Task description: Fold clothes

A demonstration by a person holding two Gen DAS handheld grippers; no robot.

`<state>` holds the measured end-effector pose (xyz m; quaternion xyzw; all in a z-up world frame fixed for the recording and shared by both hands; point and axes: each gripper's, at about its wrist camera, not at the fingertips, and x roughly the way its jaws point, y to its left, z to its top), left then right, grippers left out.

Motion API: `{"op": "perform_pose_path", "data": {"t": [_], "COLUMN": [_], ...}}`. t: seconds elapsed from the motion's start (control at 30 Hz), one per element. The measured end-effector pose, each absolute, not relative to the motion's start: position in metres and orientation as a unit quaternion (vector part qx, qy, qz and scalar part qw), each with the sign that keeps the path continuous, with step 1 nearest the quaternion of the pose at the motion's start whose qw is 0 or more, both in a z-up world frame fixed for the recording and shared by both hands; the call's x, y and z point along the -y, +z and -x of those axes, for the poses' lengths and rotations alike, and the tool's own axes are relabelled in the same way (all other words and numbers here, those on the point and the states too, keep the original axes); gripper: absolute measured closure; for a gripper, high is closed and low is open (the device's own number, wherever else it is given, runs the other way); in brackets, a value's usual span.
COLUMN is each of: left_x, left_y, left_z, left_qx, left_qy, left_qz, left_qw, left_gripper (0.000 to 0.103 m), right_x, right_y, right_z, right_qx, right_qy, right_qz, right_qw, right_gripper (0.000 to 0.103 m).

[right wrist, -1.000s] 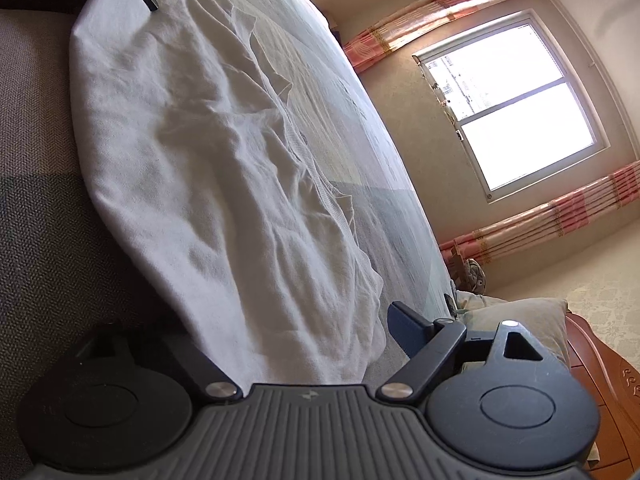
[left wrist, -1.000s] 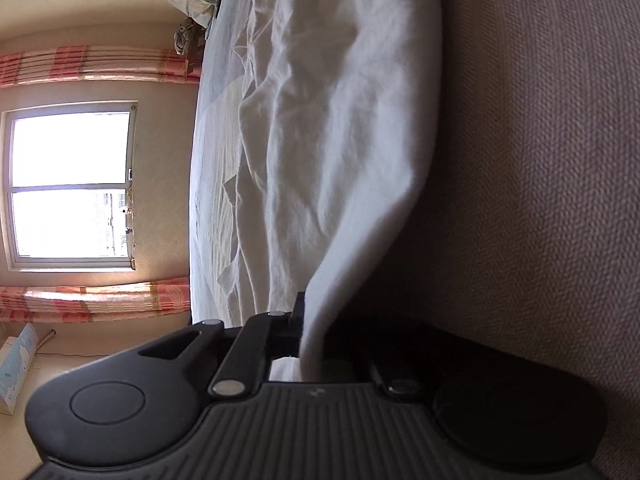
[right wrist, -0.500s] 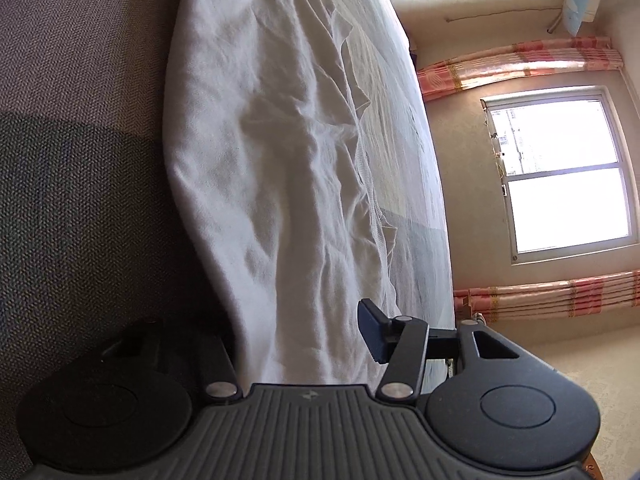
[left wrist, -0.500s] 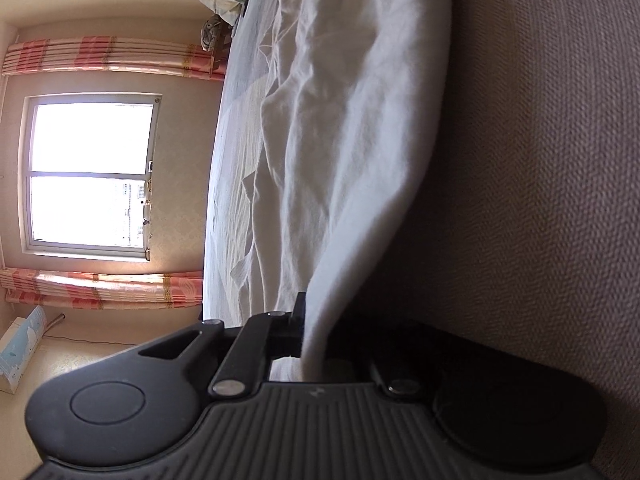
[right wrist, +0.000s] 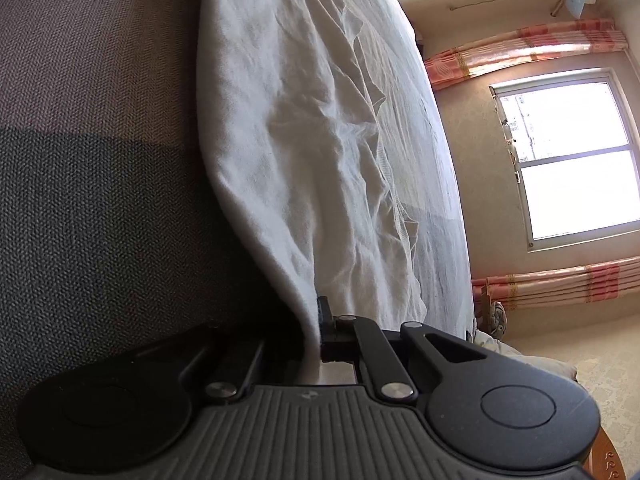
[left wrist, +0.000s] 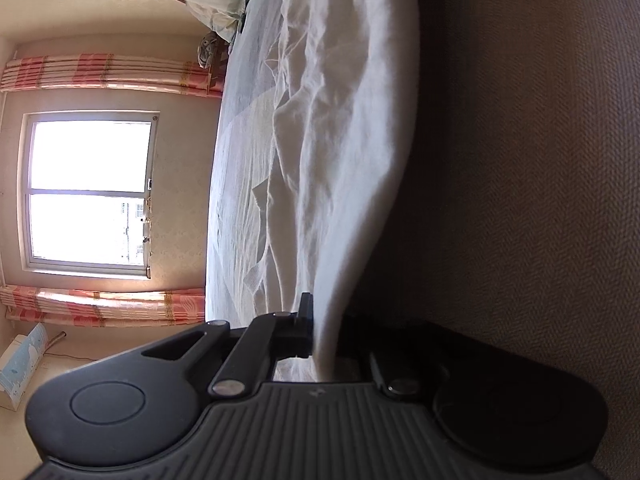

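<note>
White garment (left wrist: 344,128), a thin crumpled cloth, lies stretched along the near edge of the bed (left wrist: 236,184), its long axis running from one claw straight to the other. Left gripper (left wrist: 324,336) is clamped on one end of it: the cloth passes between the two fingers with no gap visible. From this end the fabric runs directly forward, away from the claw, its outer edge raised as a taut ridge against the brown woven surface (left wrist: 520,200) beside the bed. Right gripper (right wrist: 310,336) is likewise closed on the opposite end, and the cloth again runs straight ahead of it. The far tip of the opposing claw shows at the top of the right view. Both claws are equally placed, one per end. Judgement: the coming fold turns on this shared held edge, carried sideways across the garment toward the window (right wrist: 572,160) side.
</note>
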<state>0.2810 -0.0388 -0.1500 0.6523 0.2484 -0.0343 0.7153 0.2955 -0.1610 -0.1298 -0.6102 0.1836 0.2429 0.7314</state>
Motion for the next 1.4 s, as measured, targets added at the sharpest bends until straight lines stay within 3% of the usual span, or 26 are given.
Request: {"op": "perform_pose_path", "data": {"t": [0.27, 0.67, 0.9, 1.2, 1.4], "left_x": [0.031, 0.002, -0.014, -0.015, -0.042], "left_y": [-0.121, -0.117, -0.133, -0.152, -0.130], "left_z": [-0.257, -0.139, -0.083, -0.059, -0.027], "left_qx": [-0.213, -0.157, -0.139, -0.120, -0.165], "left_qy": [-0.043, -0.182, -0.225, -0.216, -0.266], "left_qz": [-0.646, -0.683, -0.674, -0.655, -0.612], "left_qw": [0.732, 0.690, 0.690, 0.714, 0.726], "left_gripper": [0.101, 0.101, 0.101, 0.101, 0.094], "right_x": [0.163, 0.162, 0.151, 0.151, 0.162], "right_y": [-0.088, -0.056, -0.074, -0.111, -0.117], "right_z": [-0.270, -0.182, -0.107, -0.082, -0.062], "right_qx": [-0.195, -0.252, -0.271, -0.280, -0.285], "right_qy": [0.245, 0.270, 0.250, 0.204, 0.176], "right_qz": [0.590, 0.574, 0.584, 0.573, 0.539], "right_qw": [0.744, 0.731, 0.723, 0.743, 0.773], "right_gripper": [0.097, 0.097, 0.096, 0.096, 0.094]}}
